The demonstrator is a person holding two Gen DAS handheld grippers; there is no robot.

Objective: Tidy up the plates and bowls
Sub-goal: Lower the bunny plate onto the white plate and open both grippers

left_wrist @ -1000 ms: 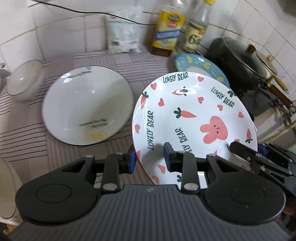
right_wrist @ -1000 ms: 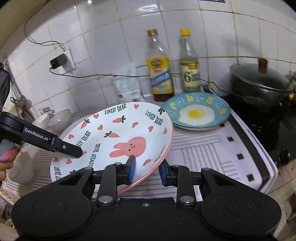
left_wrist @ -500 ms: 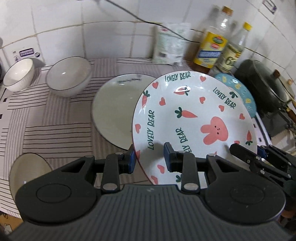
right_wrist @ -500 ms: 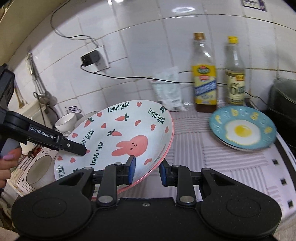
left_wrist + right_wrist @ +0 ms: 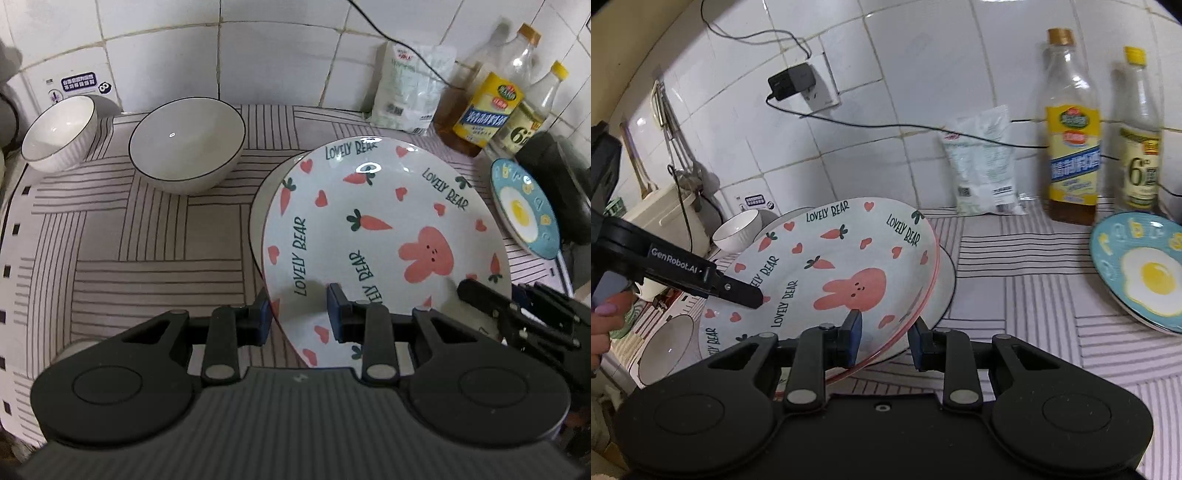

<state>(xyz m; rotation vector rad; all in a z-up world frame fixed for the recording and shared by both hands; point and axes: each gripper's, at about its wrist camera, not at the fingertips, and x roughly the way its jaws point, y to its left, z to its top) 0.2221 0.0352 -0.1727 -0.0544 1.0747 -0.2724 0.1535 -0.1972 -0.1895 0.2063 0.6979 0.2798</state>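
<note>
The bunny plate (image 5: pixel 384 236), white with pink rabbit, carrots and "LOVELY BEAR" lettering, is held tilted above the counter by both grippers. My left gripper (image 5: pixel 299 314) is shut on its near rim. My right gripper (image 5: pixel 884 332) is shut on the opposite rim, and its fingers (image 5: pixel 480 295) show at the plate's right edge in the left wrist view. A white dark-rimmed plate (image 5: pixel 258 206) lies on the cloth directly under the bunny plate, mostly hidden; its edge (image 5: pixel 945 288) shows in the right wrist view. The left gripper's finger (image 5: pixel 746 295) reaches over the plate's left side.
A large white bowl (image 5: pixel 186 146) and a small ribbed bowl (image 5: pixel 59 129) stand at the back left on the striped cloth. A blue fried-egg plate (image 5: pixel 524 210) lies to the right, beside a dark pot (image 5: pixel 561 177). Two bottles (image 5: pixel 487 107) and a packet (image 5: pixel 410 92) line the tiled wall.
Both grippers have carried the bunny plate leftward, from beside the blue egg plate to over the white dark-rimmed plate. The bowls at the back left came into the left wrist view.
</note>
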